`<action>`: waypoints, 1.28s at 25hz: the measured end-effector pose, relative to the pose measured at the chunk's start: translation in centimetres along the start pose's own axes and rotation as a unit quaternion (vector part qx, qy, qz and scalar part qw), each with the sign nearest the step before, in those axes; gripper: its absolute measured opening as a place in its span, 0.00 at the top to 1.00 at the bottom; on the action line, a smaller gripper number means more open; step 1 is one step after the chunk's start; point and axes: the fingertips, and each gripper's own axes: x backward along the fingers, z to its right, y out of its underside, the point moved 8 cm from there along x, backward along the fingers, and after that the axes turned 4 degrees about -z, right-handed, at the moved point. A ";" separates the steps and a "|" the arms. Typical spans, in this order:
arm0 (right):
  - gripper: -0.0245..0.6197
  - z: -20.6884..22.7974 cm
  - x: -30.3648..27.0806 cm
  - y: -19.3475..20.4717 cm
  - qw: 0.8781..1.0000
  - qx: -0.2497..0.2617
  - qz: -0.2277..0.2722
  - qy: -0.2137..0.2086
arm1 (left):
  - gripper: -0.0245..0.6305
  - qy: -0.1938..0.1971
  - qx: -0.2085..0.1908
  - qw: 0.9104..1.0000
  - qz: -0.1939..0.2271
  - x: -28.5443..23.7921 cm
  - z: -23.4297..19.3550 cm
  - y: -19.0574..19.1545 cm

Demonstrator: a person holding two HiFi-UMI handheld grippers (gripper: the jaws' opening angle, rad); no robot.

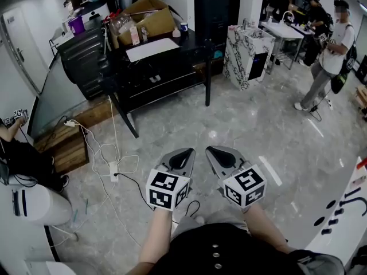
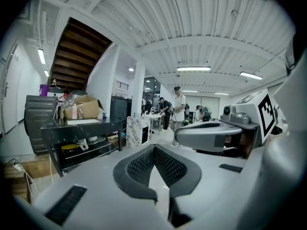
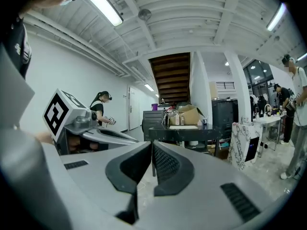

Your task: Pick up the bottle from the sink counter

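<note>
Close to the person's body, the left gripper and right gripper are hovering side by side over the floor. Each is pressing its jaws together on nothing. A white counter is showing at the near right edge. Farther off, a black table is carrying a box, with small bottles standing just beside it. Whether one of them is the task's bottle I cannot tell. Right of the table, a marbled cabinet is standing.
</note>
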 end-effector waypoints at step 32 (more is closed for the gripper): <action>0.67 14.4 -17.4 -4.5 0.999 -0.018 0.021 -0.029 | 0.94 -0.036 0.037 0.999 -0.014 -14.9 -15.0 -5.1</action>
